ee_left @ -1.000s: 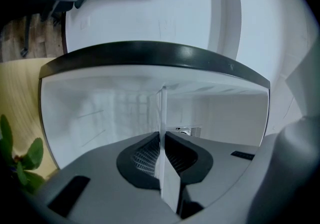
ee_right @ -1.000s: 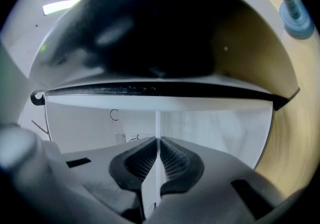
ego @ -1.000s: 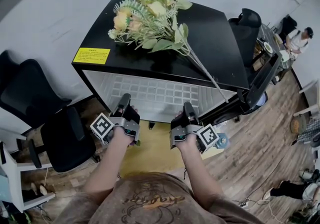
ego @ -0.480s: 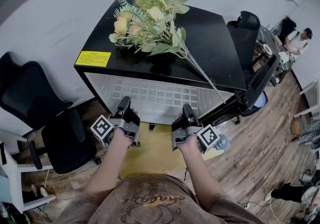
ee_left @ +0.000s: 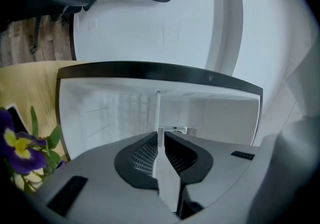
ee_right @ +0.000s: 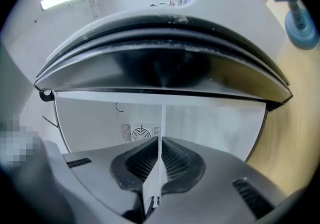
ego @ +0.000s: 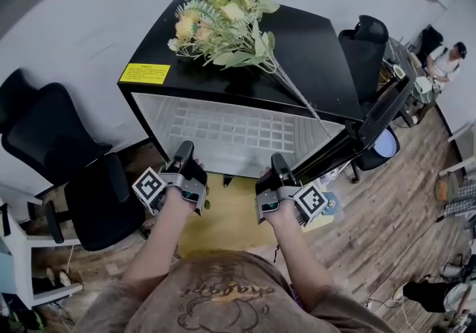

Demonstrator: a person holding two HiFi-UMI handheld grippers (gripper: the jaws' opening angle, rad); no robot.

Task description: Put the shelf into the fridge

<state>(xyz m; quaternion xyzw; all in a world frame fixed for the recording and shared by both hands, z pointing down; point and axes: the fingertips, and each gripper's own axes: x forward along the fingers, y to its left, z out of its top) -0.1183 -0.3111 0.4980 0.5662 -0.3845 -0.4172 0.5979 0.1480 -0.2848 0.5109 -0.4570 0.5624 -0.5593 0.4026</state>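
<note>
Shelf [ego: 230,133], in left gripper [ego: 184,150] and right gripper [ego: 277,162], partly hidden inside fridge [ego: 316,53].

Right gripper [ee_right: 160,139], jaws clamped on thin white shelf [ee_right: 162,117], open fridge [ee_right: 215,128] interior behind

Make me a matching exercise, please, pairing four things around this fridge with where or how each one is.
Things:
1. shelf
2. bouquet
3. yellow label
4. fridge door

Places or states:
A. swung open on the person's right
B. lying on top of the fridge
C. stuck near the top's front left corner
D. clamped by the left gripper and right gripper at the fridge's opening

Pairs: 1-D, 2-B, 3-C, 4-A
</note>
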